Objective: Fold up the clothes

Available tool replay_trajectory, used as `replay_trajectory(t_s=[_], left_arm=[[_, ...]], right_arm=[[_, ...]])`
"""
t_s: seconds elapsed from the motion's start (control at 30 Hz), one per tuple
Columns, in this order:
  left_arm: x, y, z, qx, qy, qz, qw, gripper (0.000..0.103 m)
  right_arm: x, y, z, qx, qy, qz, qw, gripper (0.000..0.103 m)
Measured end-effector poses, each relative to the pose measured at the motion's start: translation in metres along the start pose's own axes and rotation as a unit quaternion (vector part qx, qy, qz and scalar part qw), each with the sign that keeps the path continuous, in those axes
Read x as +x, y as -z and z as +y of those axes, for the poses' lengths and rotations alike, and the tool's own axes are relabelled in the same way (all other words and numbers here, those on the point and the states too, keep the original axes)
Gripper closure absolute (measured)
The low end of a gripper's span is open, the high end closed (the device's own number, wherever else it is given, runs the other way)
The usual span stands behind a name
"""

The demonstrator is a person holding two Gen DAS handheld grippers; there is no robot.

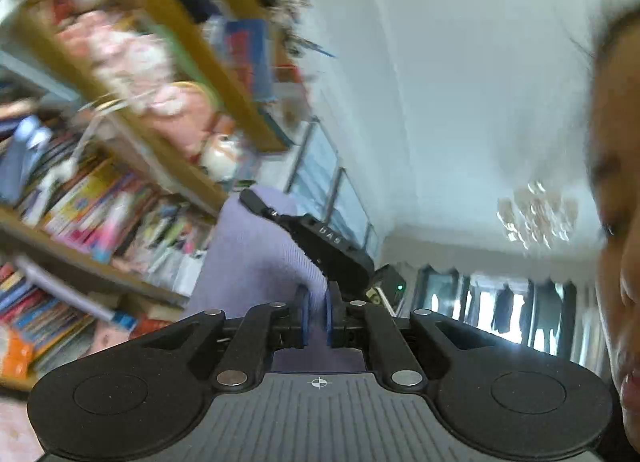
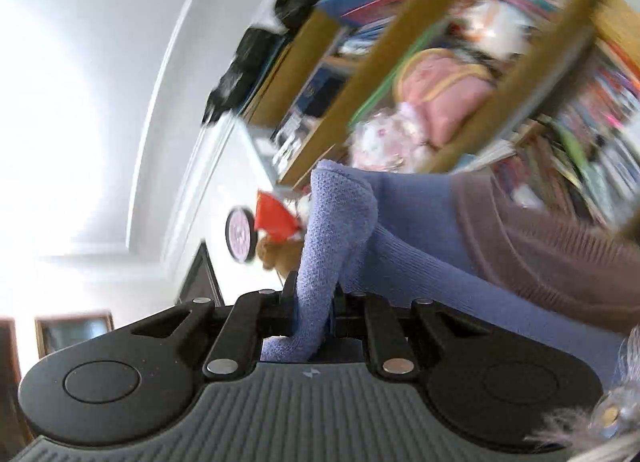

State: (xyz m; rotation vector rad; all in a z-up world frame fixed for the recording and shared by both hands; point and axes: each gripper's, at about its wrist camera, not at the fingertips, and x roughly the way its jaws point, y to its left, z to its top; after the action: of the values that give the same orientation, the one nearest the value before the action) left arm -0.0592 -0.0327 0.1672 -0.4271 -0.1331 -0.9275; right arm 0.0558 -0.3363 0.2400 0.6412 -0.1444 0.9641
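Observation:
A lavender knit garment is held up in the air between both grippers. My left gripper is shut on a fold of it, the cloth rising from the blue pads. The other gripper's black body shows beyond the cloth. In the right wrist view my right gripper is shut on a thick ribbed edge of the same garment, which stretches to the right. A mauve-brown part of the knit lies above it. Both cameras tilt upward.
A wooden bookshelf full of books, plush toys and a pink bag stands behind, also in the right wrist view. The person's face is close on the right. White ceiling, a chandelier and windows show.

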Motion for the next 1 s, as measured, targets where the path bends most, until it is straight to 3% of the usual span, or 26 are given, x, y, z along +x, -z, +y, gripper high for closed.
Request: replay_trajectory(t_s=[0.07, 0.13, 0.2, 0.3, 0.37, 0.4, 0.5, 0.57, 0.6, 0.67, 0.73, 0.8, 0.83, 0.9, 1.0], left_arm=[[-0.011, 0.014, 0.023, -0.032, -0.049, 0.027, 0.9979, 0.096], [-0.027, 0.040, 0.052, -0.065, -0.125, 0.073, 0.9873, 0.096], [-0.051, 0.073, 0.084, -0.100, -0.220, 0.129, 0.9616, 0.096], [-0.104, 0.108, 0.128, -0.186, -0.315, 0.161, 0.9165, 0.098], [-0.134, 0.114, 0.143, -0.216, -0.348, 0.143, 0.9007, 0.099], [-0.142, 0.113, 0.145, -0.216, -0.359, 0.137, 0.8979, 0.099], [-0.159, 0.103, 0.139, -0.195, -0.381, 0.123, 0.8956, 0.097], [-0.157, 0.099, 0.135, -0.174, -0.381, 0.128, 0.8988, 0.094], [-0.155, 0.099, 0.129, -0.164, -0.372, 0.128, 0.9045, 0.093], [-0.152, 0.099, 0.116, -0.143, -0.353, 0.127, 0.9159, 0.090], [-0.146, 0.099, 0.104, -0.126, -0.345, 0.137, 0.9201, 0.087], [-0.140, 0.100, 0.091, -0.109, -0.337, 0.147, 0.9236, 0.083], [-0.137, 0.102, 0.086, -0.102, -0.350, 0.149, 0.9189, 0.081], [-0.127, 0.109, 0.084, -0.094, -0.344, 0.167, 0.9190, 0.079], [-0.108, 0.120, 0.081, -0.076, -0.331, 0.202, 0.9185, 0.078]], right_arm=[[0.021, 0.032, -0.015, 0.005, 0.028, 0.049, 0.998, 0.091], [0.043, 0.064, -0.031, 0.009, 0.056, 0.098, 0.994, 0.091], [0.063, 0.103, -0.049, 0.021, 0.089, 0.156, 0.984, 0.091], [0.083, 0.183, -0.081, 0.056, 0.141, 0.256, 0.955, 0.091], [0.095, 0.230, -0.094, 0.069, 0.163, 0.306, 0.935, 0.091], [0.101, 0.253, -0.101, 0.075, 0.173, 0.331, 0.925, 0.091], [0.117, 0.277, -0.100, 0.085, 0.184, 0.350, 0.915, 0.091], [0.128, 0.288, -0.097, 0.090, 0.189, 0.356, 0.911, 0.091], [0.133, 0.293, -0.096, 0.092, 0.191, 0.358, 0.909, 0.089], [0.143, 0.303, -0.092, 0.098, 0.196, 0.364, 0.905, 0.081], [0.154, 0.313, -0.089, 0.103, 0.200, 0.369, 0.902, 0.058], [0.150, 0.311, -0.083, 0.102, 0.194, 0.378, 0.900, 0.051], [0.144, 0.305, -0.077, 0.095, 0.184, 0.381, 0.901, 0.051], [0.126, 0.295, -0.062, 0.070, 0.160, 0.384, 0.907, 0.051], [0.088, 0.273, -0.035, -0.032, 0.136, 0.382, 0.913, 0.049]])
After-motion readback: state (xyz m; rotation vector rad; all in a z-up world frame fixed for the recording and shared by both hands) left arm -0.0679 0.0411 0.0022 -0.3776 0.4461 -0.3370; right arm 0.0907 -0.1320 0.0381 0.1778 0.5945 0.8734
